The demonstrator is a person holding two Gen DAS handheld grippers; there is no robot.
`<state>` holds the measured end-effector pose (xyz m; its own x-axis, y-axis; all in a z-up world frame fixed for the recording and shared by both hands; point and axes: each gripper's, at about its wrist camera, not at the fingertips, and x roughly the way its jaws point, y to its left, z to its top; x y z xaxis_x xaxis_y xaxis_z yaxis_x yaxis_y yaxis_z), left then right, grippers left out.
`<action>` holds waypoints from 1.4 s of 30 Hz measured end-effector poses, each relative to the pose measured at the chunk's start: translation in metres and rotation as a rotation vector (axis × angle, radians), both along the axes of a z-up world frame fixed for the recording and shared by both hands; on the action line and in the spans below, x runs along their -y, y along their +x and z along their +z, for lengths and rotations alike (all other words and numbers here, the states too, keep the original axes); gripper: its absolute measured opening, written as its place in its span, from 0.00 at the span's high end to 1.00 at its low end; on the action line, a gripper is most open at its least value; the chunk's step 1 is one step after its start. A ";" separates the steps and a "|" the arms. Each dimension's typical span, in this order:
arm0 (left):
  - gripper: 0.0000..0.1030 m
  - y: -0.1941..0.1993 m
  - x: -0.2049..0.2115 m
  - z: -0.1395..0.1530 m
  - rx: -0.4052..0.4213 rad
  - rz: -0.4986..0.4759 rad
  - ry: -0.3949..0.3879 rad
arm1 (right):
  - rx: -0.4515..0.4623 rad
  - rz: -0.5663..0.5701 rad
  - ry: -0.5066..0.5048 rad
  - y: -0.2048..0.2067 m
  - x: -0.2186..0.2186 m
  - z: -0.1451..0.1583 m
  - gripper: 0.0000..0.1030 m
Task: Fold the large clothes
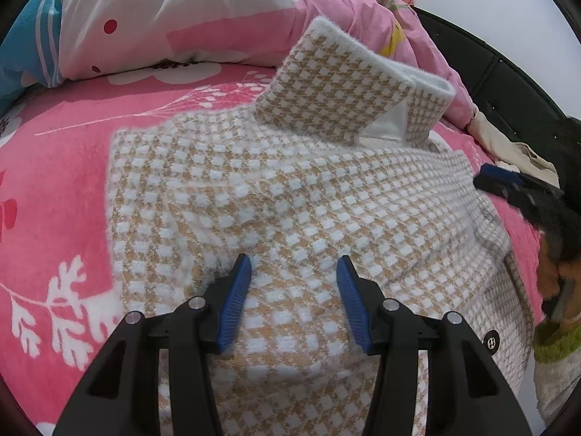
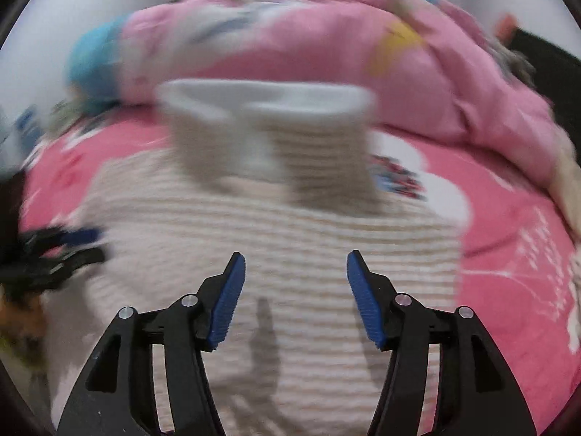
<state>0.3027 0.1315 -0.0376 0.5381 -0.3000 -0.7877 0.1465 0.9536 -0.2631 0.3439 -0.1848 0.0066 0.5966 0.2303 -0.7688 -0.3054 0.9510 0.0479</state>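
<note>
Coat: the checked coat [image 1: 290, 196] is a fuzzy tan-and-white houndstooth knit, lying flat on the bed's pink floral sheet [image 1: 54, 167], folded into a rough block with its sides turned in.
Collar: the collar [image 1: 348, 98] stands up at the far end, pale-edged, with a white label inside it.
Fastening: a metal snap button [image 1: 491, 342] shows on the coat's near right edge.
My left gripper [image 1: 294, 272]: jaws stand partly apart above the coat's near end, only cloth beneath the gap; whether the tips touch it I cannot tell.
My right gripper [image 2: 296, 269]: jaws stand apart, nothing pinched, over the coat [image 2: 290, 254].
Behind: a pink printed duvet [image 1: 225, 18] is heaped past the collar.
Hard to make out: the right wrist view is smeared by motion, so the check pattern reads as stripes there.
Cut off: the coat's near hem runs under my fingers and out of frame; the person's hand at the right edge is mostly cropped.
</note>
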 end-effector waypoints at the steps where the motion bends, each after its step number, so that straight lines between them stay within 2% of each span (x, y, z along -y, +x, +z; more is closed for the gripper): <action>1: 0.53 0.000 0.000 0.000 -0.001 0.001 -0.001 | 0.000 0.028 -0.013 -0.004 -0.010 -0.004 0.39; 4: 0.53 0.001 -0.001 0.002 -0.007 0.010 -0.004 | -0.063 0.065 -0.144 0.004 -0.045 -0.045 0.34; 5: 0.53 0.001 -0.001 0.002 -0.009 0.011 0.000 | -0.057 0.059 -0.145 0.007 -0.048 -0.053 0.34; 7: 0.53 0.000 -0.001 0.008 -0.002 0.014 0.006 | -0.072 0.033 -0.104 0.007 -0.044 -0.045 0.33; 9: 0.52 -0.008 0.003 0.021 0.044 0.005 0.058 | -0.055 0.018 -0.088 0.001 -0.042 -0.030 0.33; 11: 0.46 -0.020 0.011 0.034 0.115 -0.033 0.104 | 0.018 0.076 -0.077 -0.025 -0.049 -0.012 0.33; 13: 0.38 -0.026 0.016 0.038 0.141 -0.053 0.118 | 0.042 0.114 -0.087 -0.038 -0.057 -0.010 0.32; 15: 0.34 -0.023 0.021 0.029 0.099 -0.052 0.137 | 0.011 0.125 -0.122 -0.035 -0.062 -0.030 0.30; 16: 0.33 -0.017 0.021 0.015 0.042 -0.031 0.171 | -0.019 0.109 -0.132 -0.033 -0.062 -0.041 0.25; 18: 0.33 -0.011 0.020 -0.002 -0.002 -0.017 0.182 | -0.061 0.081 -0.053 -0.028 -0.056 -0.055 0.24; 22: 0.32 -0.018 0.017 0.009 0.037 0.010 0.164 | -0.056 0.023 0.039 -0.041 -0.045 -0.028 0.24; 26: 0.32 -0.040 0.018 0.026 0.080 0.029 0.182 | 0.027 -0.019 0.036 -0.077 -0.026 -0.002 0.18; 28: 0.24 -0.061 0.024 0.036 0.103 0.018 0.186 | 0.039 -0.034 0.039 -0.101 -0.017 0.002 0.09; 30: 0.20 -0.083 0.030 0.040 0.118 0.021 0.201 | 0.025 -0.045 0.028 -0.107 -0.010 -0.004 0.09; 33: 0.15 -0.105 0.043 0.030 0.088 0.023 0.205 | -0.029 -0.077 0.013 -0.129 -0.007 -0.016 0.07; 34: 0.14 -0.109 0.047 0.023 0.066 0.027 0.207 | -0.042 -0.082 0.005 -0.142 -0.003 -0.018 0.07; 37: 0.11 -0.115 0.054 -0.009 -0.024 0.049 0.230 | -0.090 -0.105 -0.032 -0.144 -0.006 -0.044 0.07; 39: 0.07 -0.115 0.059 -0.019 0.004 0.063 0.262 | -0.121 -0.111 -0.081 -0.148 -0.011 -0.059 0.07; 42: 0.05 -0.117 0.063 -0.020 0.018 0.088 0.277 | -0.094 -0.129 -0.091 -0.154 -0.012 -0.058 0.07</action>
<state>0.1852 0.0680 -0.0578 0.5675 -0.0268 -0.8229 0.0626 0.9980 0.0107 0.1897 -0.1725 -0.0511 0.5411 0.0833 -0.8368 -0.1784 0.9838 -0.0174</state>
